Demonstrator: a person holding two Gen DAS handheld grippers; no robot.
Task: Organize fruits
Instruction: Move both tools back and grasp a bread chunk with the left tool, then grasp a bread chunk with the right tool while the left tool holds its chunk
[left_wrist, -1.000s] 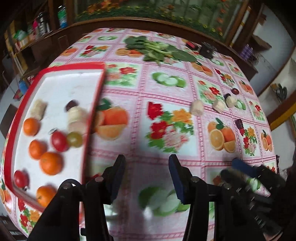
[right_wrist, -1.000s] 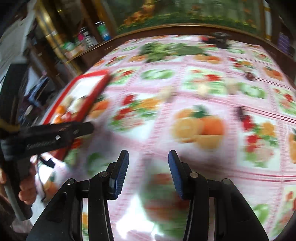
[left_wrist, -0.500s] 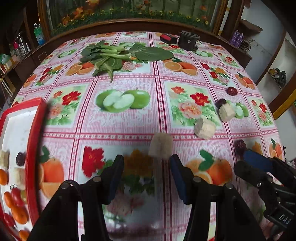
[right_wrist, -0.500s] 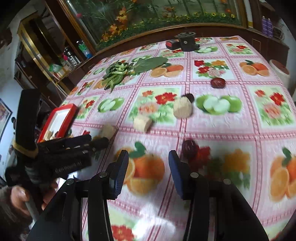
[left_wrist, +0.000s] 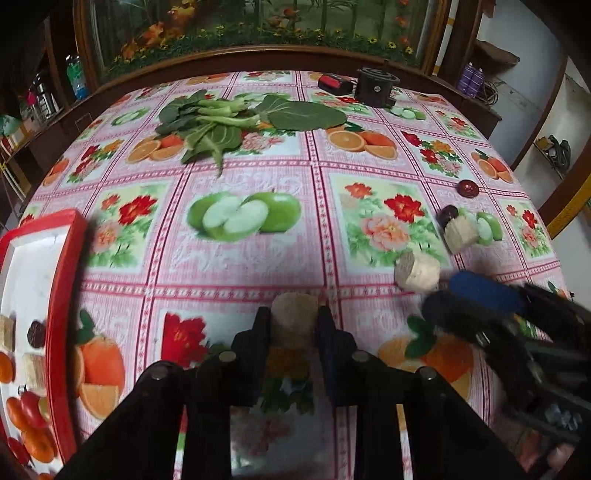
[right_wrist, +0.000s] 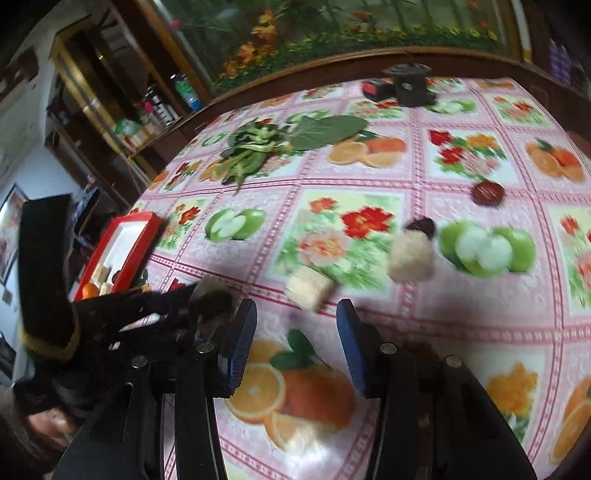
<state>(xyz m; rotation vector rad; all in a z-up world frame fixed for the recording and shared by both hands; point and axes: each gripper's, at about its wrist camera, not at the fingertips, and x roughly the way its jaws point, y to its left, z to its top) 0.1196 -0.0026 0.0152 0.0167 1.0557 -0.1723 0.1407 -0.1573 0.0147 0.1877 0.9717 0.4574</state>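
A: Left view: the left tongs (left_wrist: 293, 325) have just closed on a pale, fibrous stub (left_wrist: 294, 318), standing upright on the tablecloth (left_wrist: 258, 266). The red tray (left_wrist: 61, 295) lies far left.

B: Right view: the right tongs (right_wrist: 295, 343) are partly open, empty. A similar rough chunk (right_wrist: 309, 288) lies on its side just ahead of them.

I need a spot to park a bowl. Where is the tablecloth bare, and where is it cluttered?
Free: the middle stretch between the red tray, the leafy greens and the pale chunks; the printed fruit there is only pattern. Crowded: the right side, with chunks, dark fruits and the right tool; the tray's near end; the far edge by the black device.
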